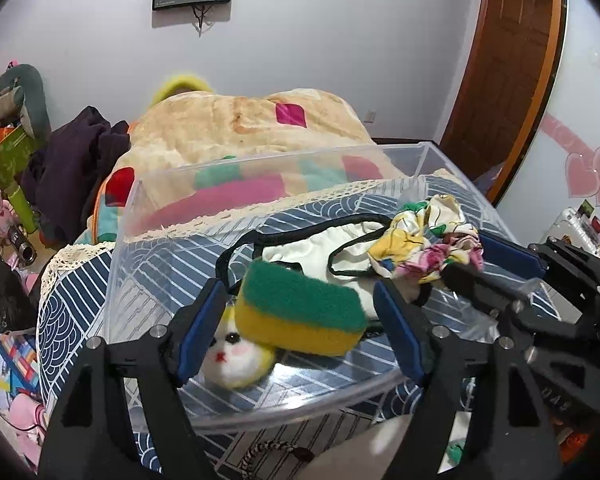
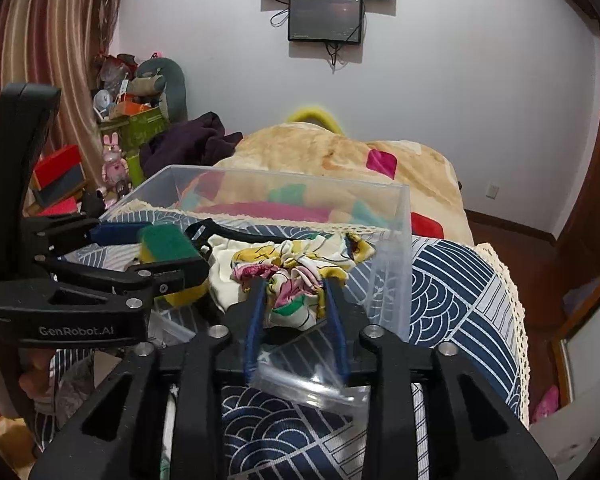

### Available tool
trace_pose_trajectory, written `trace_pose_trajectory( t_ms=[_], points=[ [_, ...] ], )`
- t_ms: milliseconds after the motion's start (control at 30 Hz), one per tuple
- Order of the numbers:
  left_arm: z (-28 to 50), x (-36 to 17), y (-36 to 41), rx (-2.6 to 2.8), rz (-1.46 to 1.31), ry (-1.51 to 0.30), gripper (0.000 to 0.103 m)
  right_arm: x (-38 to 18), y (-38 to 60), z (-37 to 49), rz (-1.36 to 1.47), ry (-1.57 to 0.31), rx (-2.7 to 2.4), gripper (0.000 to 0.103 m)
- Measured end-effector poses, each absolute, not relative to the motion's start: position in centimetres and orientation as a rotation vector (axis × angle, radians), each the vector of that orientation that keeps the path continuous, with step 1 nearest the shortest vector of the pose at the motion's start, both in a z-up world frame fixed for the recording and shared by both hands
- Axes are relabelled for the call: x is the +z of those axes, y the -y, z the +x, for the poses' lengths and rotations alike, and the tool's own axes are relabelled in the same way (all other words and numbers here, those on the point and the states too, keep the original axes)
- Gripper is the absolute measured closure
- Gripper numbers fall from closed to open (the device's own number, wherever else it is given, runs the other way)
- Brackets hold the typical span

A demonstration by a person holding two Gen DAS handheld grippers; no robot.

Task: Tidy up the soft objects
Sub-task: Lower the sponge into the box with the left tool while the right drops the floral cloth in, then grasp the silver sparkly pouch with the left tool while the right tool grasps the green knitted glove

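A clear plastic box [image 1: 260, 156] stands on a blue patterned cover. Inside lie a white pouch with black trim [image 1: 320, 252], a white plush face [image 1: 232, 360] and a floral fabric scrunchie [image 1: 424, 240]. My left gripper [image 1: 300, 296] is open over the box. A green-and-yellow sponge [image 1: 300, 308] sits blurred between its blue pads, with a small gap on each side. My right gripper [image 2: 294, 286] is open, and the floral scrunchie [image 2: 300, 268] rests loosely between its fingers above the box. The right gripper [image 1: 466, 258] also shows from the side in the left wrist view.
A beige quilt [image 1: 240, 124] is heaped behind the box, with dark clothes [image 1: 76, 152] to its left. Toys and boxes crowd the far left floor. A wooden door [image 1: 508, 60] stands at the right. A small clear bag [image 2: 300, 384] lies under the right gripper.
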State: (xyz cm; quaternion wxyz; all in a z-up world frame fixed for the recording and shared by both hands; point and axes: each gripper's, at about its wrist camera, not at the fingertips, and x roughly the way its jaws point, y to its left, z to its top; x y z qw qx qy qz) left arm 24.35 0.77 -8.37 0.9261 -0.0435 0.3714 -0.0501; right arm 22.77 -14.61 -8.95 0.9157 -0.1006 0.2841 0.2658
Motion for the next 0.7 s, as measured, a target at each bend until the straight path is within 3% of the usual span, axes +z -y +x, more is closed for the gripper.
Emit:
trace_pose_trajectory(
  t_ms=[33, 67, 200, 267, 433, 600, 700],
  points=[
    [24.1, -8.2, -0.8, -0.104, -0.087, -0.76, 0.027, -8.8, 14.7, 22.5, -0.207, -0.575, 0.543, 0.055],
    [23.9, -8.0, -0.8, -0.106, -0.086, -0.756, 0.027, -8.7, 14.8, 22.3, -0.204, -0.562, 0.54, 0.053],
    [22.5, -6.8, -0.9, -0.112, -0.087, -0.734, 0.026, -7.9, 15.5, 21.7, -0.186, -0.548, 0.543, 0.052],
    [21.7, -6.0, -1.0, -0.115, -0.088, -0.718, 0.02, -7.3, 15.9, 21.5, -0.173, -0.54, 0.538, 0.051],
    [18.8, -3.6, -1.7, -0.102, -0.088, -0.644, 0.008, -5.3, 17.3, 19.6, -0.128, -0.484, 0.536, 0.033],
    [16.4, -2.7, -2.4, -0.098, -0.09, -0.631, 0.004, -4.0, 18.1, 17.2, -0.135, -0.43, 0.544, 0.024],
    [15.0, -3.2, -2.7, -0.101, -0.093, -0.648, 0.003, -4.2, 18.2, 16.0, -0.146, -0.426, 0.564, 0.023]
  ],
)
